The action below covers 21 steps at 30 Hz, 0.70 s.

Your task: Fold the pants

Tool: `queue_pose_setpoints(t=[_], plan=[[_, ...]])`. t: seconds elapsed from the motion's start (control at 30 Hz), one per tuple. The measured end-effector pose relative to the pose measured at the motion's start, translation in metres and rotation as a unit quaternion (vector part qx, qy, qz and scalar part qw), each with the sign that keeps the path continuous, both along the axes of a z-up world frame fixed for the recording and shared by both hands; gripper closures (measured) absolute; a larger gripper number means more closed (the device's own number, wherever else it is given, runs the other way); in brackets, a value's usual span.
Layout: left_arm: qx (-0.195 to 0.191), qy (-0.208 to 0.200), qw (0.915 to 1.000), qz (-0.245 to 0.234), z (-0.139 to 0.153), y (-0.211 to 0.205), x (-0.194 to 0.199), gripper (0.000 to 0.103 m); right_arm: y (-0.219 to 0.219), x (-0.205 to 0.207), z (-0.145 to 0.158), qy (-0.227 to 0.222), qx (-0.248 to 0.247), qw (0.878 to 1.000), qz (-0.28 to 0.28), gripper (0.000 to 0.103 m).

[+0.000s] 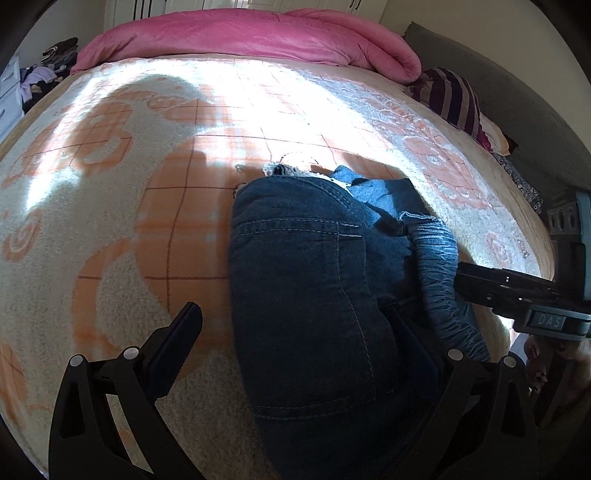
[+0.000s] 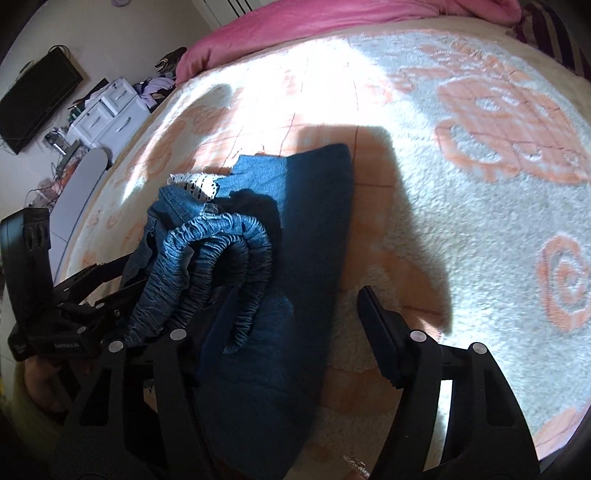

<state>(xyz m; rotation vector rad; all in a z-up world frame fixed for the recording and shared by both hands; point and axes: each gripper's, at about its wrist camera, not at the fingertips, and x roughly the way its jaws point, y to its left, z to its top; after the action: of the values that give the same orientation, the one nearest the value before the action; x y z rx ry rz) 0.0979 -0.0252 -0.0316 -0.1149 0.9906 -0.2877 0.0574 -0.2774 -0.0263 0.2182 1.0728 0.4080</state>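
Sunlit bed under a cream-and-peach fleecy blanket carries the dark blue denim pants, folded mid-bed; heavy, floppy cloth, best pinched at the gathered elastic waistband; left gripper and right gripper jaws both wide, straddling it

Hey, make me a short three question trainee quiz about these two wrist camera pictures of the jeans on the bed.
1. True or false: the left gripper is open around the folded jeans.
2. Which bedding lies bunched at the far end of the patterned blanket? A) pink duvet B) green towel C) grey sheet
3. Fill in: the right gripper is ____.

Key: 1 true; 2 A; 3 open
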Motion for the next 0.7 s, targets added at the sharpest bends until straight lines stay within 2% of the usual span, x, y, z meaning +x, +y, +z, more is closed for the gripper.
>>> queue_pose_setpoints(t=[0.23, 0.33, 0.43, 0.47, 0.5, 0.53, 0.57, 0.6, 0.7], plan=[[0.000, 0.007, 0.9999, -0.014, -0.006, -0.004, 0.004, 0.005, 0.000, 0.010, -0.009, 0.004, 0.018, 1.000, 0.011, 0.042], [-0.006, 0.011, 0.9997, -0.021, -0.007, -0.005, 0.006, 0.005, -0.001, 0.014, -0.012, 0.002, 0.034, 0.999, 0.017, 0.039], [-0.013, 0.018, 0.9993, -0.030, -0.008, -0.008, 0.006, 0.007, -0.001, 0.014, -0.013, -0.006, 0.038, 0.999, 0.022, 0.041], [-0.016, 0.020, 0.9992, -0.032, -0.009, -0.009, 0.006, 0.009, 0.000, 0.013, -0.012, -0.011, 0.037, 0.999, 0.026, 0.049], [-0.025, 0.020, 0.9988, -0.036, -0.009, -0.011, 0.005, 0.020, 0.002, 0.013, -0.012, -0.013, 0.040, 0.999, 0.033, 0.060], [-0.028, 0.018, 0.9988, -0.037, -0.010, -0.012, 0.005, 0.023, 0.003, 0.013, -0.012, -0.013, 0.044, 0.998, 0.038, 0.065], [-0.025, 0.015, 0.9989, -0.036, -0.009, -0.014, 0.004, 0.024, 0.006, 0.011, -0.012, -0.015, 0.049, 0.998, 0.046, 0.079], [-0.025, 0.012, 0.9989, -0.037, -0.008, -0.015, 0.003, 0.032, 0.008, 0.010, -0.010, -0.019, 0.049, 0.997, 0.050, 0.087], [-0.022, -0.001, 0.9989, -0.040, -0.003, -0.015, 0.000, 0.046, 0.019, 0.003, 0.001, -0.048, 0.022, 0.997, 0.056, 0.094]])
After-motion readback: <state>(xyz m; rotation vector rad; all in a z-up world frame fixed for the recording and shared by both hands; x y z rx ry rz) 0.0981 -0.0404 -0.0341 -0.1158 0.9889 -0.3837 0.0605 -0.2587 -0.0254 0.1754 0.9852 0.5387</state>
